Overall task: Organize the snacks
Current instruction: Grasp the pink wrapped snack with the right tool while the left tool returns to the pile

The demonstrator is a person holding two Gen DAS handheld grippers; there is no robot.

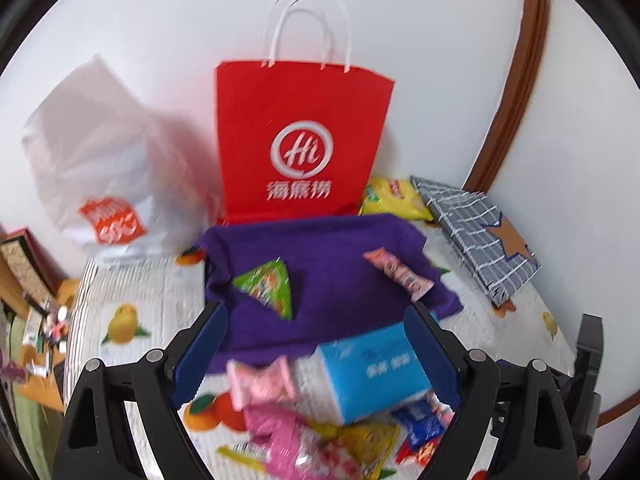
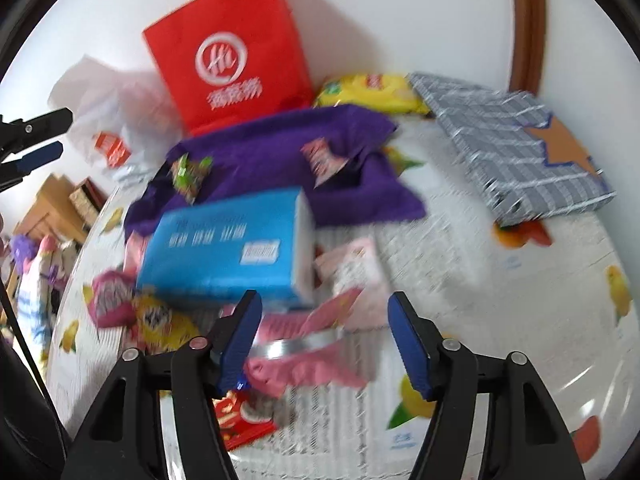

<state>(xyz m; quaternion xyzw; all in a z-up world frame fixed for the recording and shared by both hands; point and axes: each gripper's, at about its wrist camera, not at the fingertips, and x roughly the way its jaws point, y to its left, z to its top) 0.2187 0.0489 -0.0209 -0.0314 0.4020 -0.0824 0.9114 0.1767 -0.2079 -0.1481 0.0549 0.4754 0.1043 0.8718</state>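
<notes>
My left gripper (image 1: 316, 320) is open over the front edge of a purple cloth (image 1: 320, 248), with nothing between its fingers. A green triangular snack (image 1: 269, 286) and an orange-pink snack bar (image 1: 398, 274) lie on that cloth. A blue tissue box (image 1: 376, 368) and a pile of pink and yellow packets (image 1: 304, 440) lie below the jaws. My right gripper (image 2: 324, 312) hangs open above pink packets (image 2: 304, 360), just in front of the blue box (image 2: 228, 248); its pads touch nothing. The left gripper (image 2: 56, 134) shows at the left edge of the right wrist view.
A red paper bag (image 1: 300, 140) stands against the wall behind the cloth, with a white plastic bag (image 1: 100, 168) to its left. A yellow chip bag (image 1: 394, 196) and a grey striped folded box (image 1: 480, 236) lie at the right. A red packet (image 2: 240, 416) lies near the front edge.
</notes>
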